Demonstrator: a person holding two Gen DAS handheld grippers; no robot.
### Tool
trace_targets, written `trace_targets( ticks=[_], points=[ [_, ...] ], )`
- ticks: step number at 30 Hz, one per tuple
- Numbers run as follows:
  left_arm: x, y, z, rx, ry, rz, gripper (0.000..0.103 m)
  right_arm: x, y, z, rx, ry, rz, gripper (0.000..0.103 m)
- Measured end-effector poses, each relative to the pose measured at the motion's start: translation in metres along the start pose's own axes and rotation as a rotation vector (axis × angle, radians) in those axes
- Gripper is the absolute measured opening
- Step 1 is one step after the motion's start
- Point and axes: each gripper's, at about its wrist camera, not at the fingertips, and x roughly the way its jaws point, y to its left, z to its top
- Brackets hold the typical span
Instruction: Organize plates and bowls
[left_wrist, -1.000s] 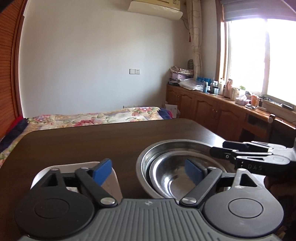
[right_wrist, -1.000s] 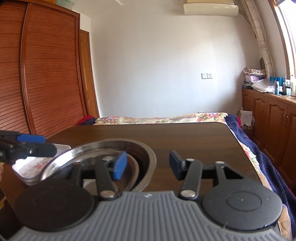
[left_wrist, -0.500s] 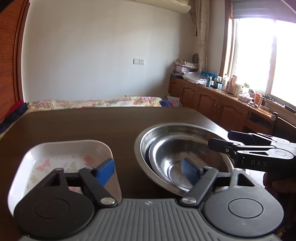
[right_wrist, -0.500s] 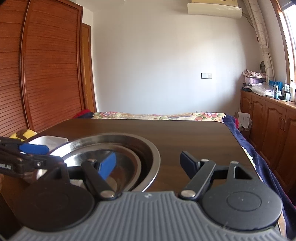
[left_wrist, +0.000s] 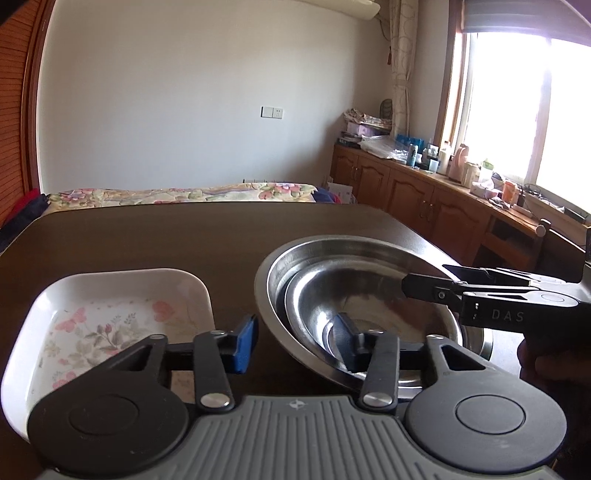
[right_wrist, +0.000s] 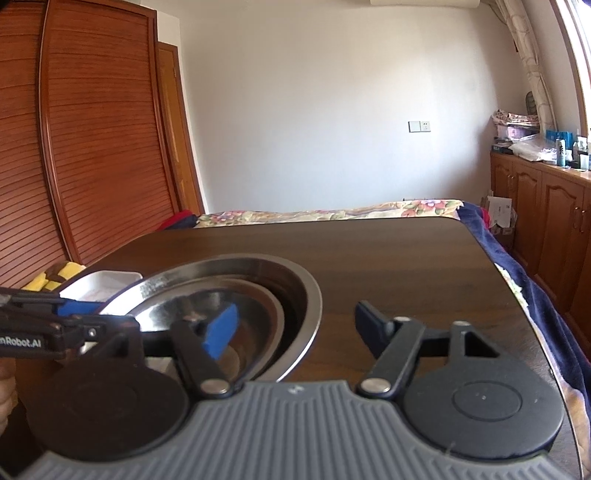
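Two grippers hover low over a dark wooden table (left_wrist: 166, 236), which carries all the crockery on its near side. Largest of the dishes is the big steel bowl (left_wrist: 280, 273), standing upright with a smaller steel bowl (left_wrist: 314, 314) nested inside it, off-centre toward the near edge. Just to its left, close but not touching, lies the white floral plate (left_wrist: 110, 314), a square one with rounded corners (butterflies and roses printed on it).

The left gripper (left_wrist: 295, 338) has its jaws wide apart, straddling the near-left rim of the bowls: one blue pad sits over the gap between plate and bowl, the other hangs inside the inner bowl. The right gripper (right_wrist: 295, 325) is likewise spread open, its left pad inside the bowls and its right finger outside over bare table.

Neither grips anything. If the jaws close from here they will probably pinch both rims together, and thin polished steel could slip or tip the nested pair. A sideways nudge might also knock the plate toward the table edge.
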Motion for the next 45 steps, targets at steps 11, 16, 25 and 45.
trace_targets(
  ticks=[11, 16, 25, 45],
  points=[
    [0.000, -0.002, -0.001, 0.004, 0.002, -0.002, 0.039, 0.002, 0.004, -0.001, -0.013, 0.023, 0.017, 0.035],
    [0.000, -0.002, -0.001, 0.003, 0.001, -0.003, 0.039, 0.003, 0.004, 0.000, -0.010, 0.023, 0.019, 0.033],
    [0.000, -0.002, 0.000, 0.003, -0.001, 0.004, 0.036, 0.000, 0.000, 0.000, 0.006, 0.009, 0.015, 0.030],
    [-0.026, 0.016, 0.015, -0.032, -0.058, -0.003, 0.035, -0.008, 0.013, 0.012, 0.027, -0.020, 0.031, 0.028]
  ],
)
